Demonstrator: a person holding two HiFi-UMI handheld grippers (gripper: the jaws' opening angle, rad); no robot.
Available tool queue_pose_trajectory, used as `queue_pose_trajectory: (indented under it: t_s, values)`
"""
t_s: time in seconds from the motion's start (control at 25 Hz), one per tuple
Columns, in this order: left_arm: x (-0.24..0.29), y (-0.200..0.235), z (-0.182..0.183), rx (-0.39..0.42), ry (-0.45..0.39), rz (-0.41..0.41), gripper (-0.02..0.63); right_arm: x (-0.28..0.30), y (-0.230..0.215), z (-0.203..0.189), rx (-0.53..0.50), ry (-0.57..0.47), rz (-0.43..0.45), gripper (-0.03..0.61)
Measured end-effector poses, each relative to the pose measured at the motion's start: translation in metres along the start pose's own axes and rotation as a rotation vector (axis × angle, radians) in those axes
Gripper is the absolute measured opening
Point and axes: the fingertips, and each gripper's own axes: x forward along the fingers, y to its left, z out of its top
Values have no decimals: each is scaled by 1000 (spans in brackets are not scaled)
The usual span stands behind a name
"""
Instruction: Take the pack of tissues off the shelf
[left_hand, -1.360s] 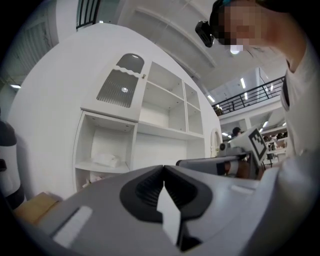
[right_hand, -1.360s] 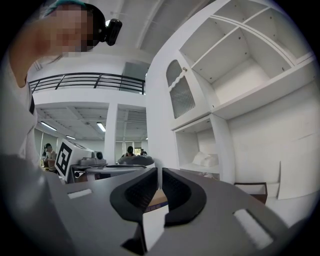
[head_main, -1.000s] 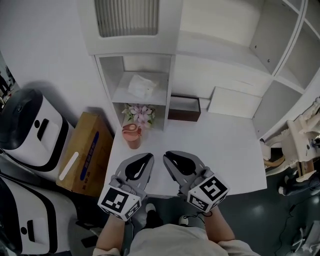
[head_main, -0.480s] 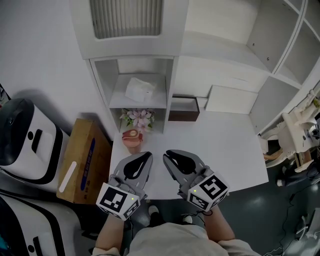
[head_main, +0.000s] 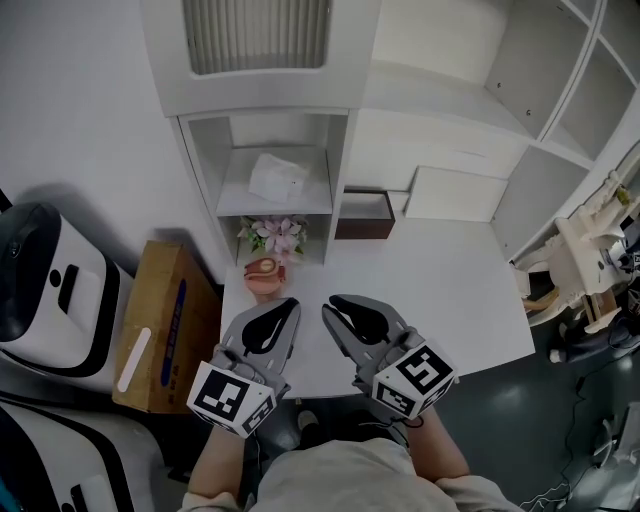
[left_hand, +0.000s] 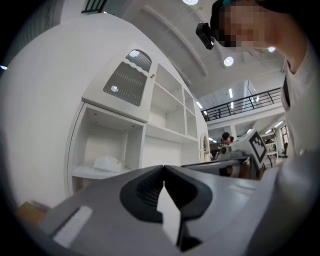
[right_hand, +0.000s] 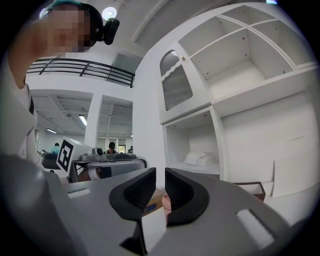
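The white pack of tissues (head_main: 278, 178) lies on the upper shelf (head_main: 240, 205) of a narrow white cubby, far ahead of both grippers. It also shows as a pack of tissues (left_hand: 107, 163) in the left gripper view and a pack of tissues (right_hand: 200, 159) in the right one. My left gripper (head_main: 290, 303) hovers over the table's front edge with its jaws shut and empty. Beside it, my right gripper (head_main: 329, 304) has its jaws opening, with a narrow gap and nothing between them. Both point toward the cubby.
Under the tissue shelf sit pink flowers (head_main: 275, 235), with a pink cup (head_main: 262, 272) in front on the white table (head_main: 440, 290). A brown open box (head_main: 364, 215) stands at the back. A cardboard box (head_main: 165, 320) and a white machine (head_main: 40, 270) stand on the floor at left.
The head view has shifted a little, so the cubby sits slightly higher and more central. Both grippers stay side by side over the table's front edge.
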Motion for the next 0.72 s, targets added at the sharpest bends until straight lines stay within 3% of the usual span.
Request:
queue_pose_trajectory:
  t_s: [0.72]
  values:
    - [18,17,7,2,-3,55,2,18,-25,10,8,-12,34,49]
